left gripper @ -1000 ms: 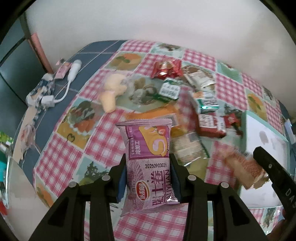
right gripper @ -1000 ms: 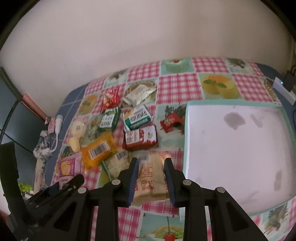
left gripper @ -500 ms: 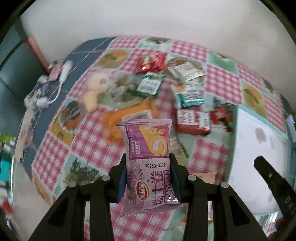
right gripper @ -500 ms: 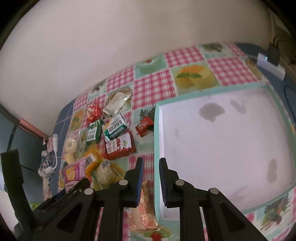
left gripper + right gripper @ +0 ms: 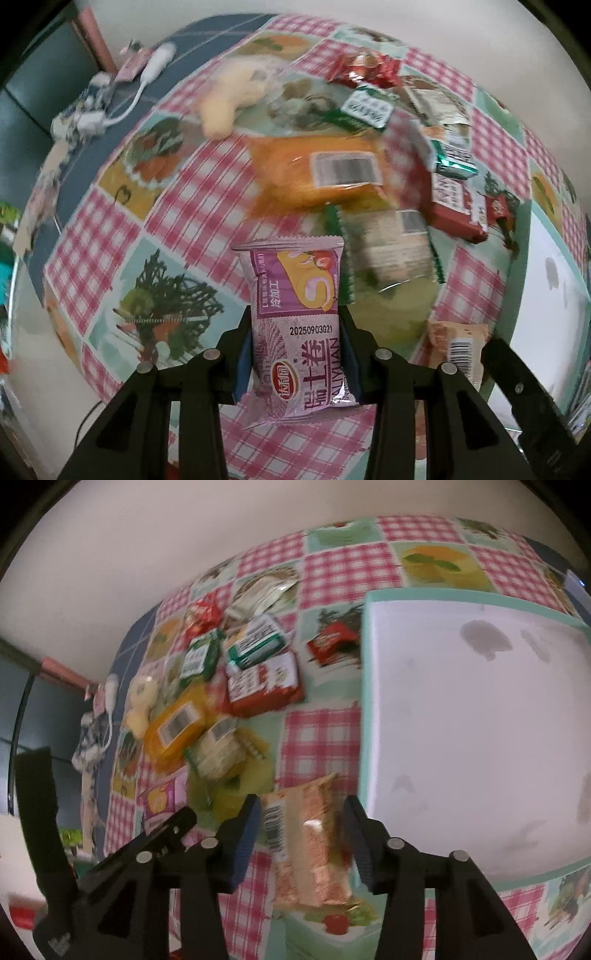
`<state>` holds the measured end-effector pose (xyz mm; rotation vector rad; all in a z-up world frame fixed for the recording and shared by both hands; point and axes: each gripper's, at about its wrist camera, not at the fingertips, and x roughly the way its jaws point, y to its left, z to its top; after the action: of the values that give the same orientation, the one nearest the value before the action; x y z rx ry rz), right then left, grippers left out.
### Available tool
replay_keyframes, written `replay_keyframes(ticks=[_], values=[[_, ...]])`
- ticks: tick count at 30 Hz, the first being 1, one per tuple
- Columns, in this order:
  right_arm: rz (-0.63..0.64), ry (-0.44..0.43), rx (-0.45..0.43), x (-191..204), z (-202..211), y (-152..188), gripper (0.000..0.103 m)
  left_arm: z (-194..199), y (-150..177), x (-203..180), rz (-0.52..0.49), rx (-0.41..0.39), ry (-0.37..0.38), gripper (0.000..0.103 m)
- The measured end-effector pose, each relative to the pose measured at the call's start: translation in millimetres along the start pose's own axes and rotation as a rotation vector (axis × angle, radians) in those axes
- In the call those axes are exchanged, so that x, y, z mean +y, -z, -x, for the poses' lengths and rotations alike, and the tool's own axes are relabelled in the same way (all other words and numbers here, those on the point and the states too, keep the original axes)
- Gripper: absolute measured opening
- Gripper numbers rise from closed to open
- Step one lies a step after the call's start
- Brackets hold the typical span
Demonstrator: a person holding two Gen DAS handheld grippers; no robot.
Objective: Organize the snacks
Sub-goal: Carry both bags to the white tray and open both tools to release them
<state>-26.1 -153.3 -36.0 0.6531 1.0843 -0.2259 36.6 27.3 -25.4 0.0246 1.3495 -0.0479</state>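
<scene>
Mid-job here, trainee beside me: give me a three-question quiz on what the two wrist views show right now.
1. True or false: the left tool is clamped on the purple snack pack.
2. The tan snack pack between the right tool's fingers lies: A) inside the white tray, B) on the checked tablecloth beside the tray, C) on the orange pack.
3. Fill in: the white tray holds ____ snacks.

Key: 1 true; 2 B, with the right tool's jaws opening and the pads clear of the pack; 3 no.
</scene>
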Motion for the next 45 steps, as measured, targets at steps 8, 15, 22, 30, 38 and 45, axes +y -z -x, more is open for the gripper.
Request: replay_keyframes(ticks=[8, 15, 22, 30, 38, 45], values=[[0.106, 0.102, 0.058, 25, -13, 16, 0.051, -4, -2, 13, 0.006, 0.012, 0.047, 0.043], [0.187, 0.182, 0.101, 37, -36, 29, 0.049, -10, -6, 15, 0.006, 0.028, 0.054, 0.043], [0.206, 0.198, 0.098, 41, -41, 33, 0.038, -11, -7, 9, 0.008, 0.018, 0.054, 0.043], [0.159, 0.135, -0.063, 35, 12, 17, 0.038, 9, -14, -3, -0.024, -0.062, 0.067, 0.043], [-0.063, 0.324, -0.164, -48, 37, -24, 0.038, 35, -24, -102, -0.250, -0.123, 0.105, 0.043], [-0.269, 0.411, -0.205, -133, 57, -48, 0.038, 38, -23, -205, -0.423, -0.152, 0.174, 0.043]])
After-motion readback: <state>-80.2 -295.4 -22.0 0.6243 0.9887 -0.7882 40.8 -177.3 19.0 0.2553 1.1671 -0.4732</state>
